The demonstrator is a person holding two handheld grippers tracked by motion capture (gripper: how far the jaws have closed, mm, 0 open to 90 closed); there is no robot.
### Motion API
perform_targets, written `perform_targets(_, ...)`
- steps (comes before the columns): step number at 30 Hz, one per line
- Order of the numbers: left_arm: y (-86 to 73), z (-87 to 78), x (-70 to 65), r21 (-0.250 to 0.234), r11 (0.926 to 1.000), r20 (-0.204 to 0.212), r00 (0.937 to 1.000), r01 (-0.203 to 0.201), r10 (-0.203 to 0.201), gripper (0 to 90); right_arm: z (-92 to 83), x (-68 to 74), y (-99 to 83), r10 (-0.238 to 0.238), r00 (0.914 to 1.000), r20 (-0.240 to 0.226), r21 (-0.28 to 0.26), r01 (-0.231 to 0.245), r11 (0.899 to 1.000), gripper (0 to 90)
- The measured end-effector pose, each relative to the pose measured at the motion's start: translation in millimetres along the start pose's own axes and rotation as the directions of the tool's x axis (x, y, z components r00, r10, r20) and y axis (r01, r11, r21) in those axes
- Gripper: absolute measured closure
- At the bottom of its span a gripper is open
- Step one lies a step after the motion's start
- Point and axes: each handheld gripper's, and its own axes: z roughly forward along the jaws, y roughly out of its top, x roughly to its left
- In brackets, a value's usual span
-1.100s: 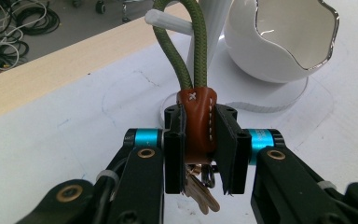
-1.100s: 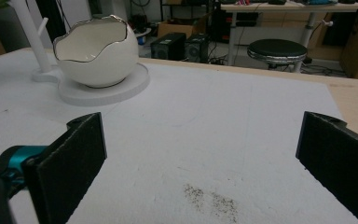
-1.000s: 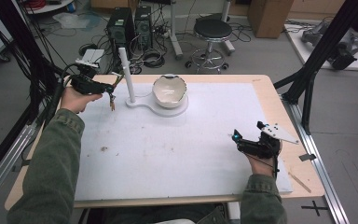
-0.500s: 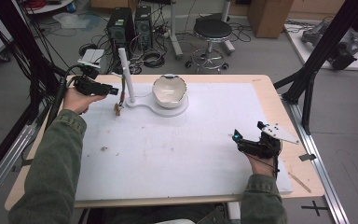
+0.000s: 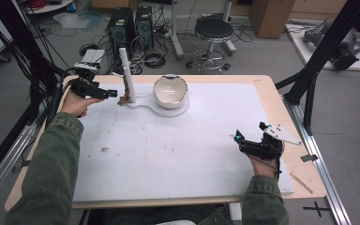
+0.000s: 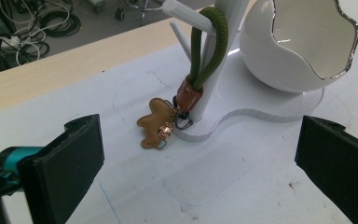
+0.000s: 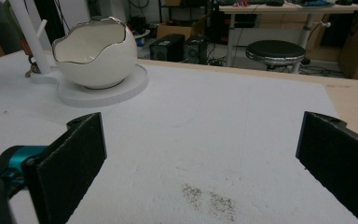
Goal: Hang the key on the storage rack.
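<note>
1. The left gripper [image 5: 113, 94] is sitting at the far left of the worktop [image 5: 178, 154] with its jaws standing wide apart, having just been opening, and nothing is lying between them; the keyring [image 6: 186, 95] is hanging by its green cord loop [image 6: 209, 46] from a peg of the white stand [image 6: 214, 60], its brown leather charm [image 6: 156, 123] resting on the worktop just beside the stand's foot.
2. Relative to these jaws the keyring is lying ahead and centred between them, apart from both pads; the likeliest slip, as I judge it, is a jaw catching the charm or cord while drawing back and dragging the loop off the peg; a sideways swing could also be knocking the thin stand.
3. The white eggshell bowl [image 5: 170, 91] is standing on the shared base just right of the stand; a careless sweep could be tipping it.
4. The right gripper [image 5: 242, 140] is resting near the worktop's right edge, jaws also wide apart and holding nothing, well apart from the keyring; little risk is arising there.
</note>
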Motion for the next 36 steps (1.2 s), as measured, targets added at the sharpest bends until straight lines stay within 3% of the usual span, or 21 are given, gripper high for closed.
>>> perform_targets(7, -5.2, -11.1, -0.9, -0.047, 0.9989, -0.023, 0.9997, -0.002, 0.001, 1.7, -1.2, -0.8, -0.2, 0.012, 0.9999, 0.004, 0.000, -0.012, 1.000, 0.6)
perform_targets(19, -18.4, -22.0, -2.2, -0.065, 0.9979, -0.067, 0.9978, -0.002, -0.002, 1.7, -1.3, -1.8, -0.2, 0.006, 1.0000, 0.004, 0.000, -0.006, 1.000, 0.6)
perform_targets(24, -22.5, -24.9, -7.9, -0.046, 0.9984, -0.079, 0.9965, -0.031, 0.028, 1.7, -0.7, -2.2, -0.1, 0.011, 0.9999, 0.006, -0.001, -0.011, 1.000, 0.6)
perform_targets(36, -19.5, -41.1, -19.7, -0.078, 0.9947, -0.101, 0.9932, -0.067, 0.058, 1.7, -0.9, -2.0, 0.2, 0.007, 1.0000, 0.004, -0.004, -0.007, 1.000, 0.6)
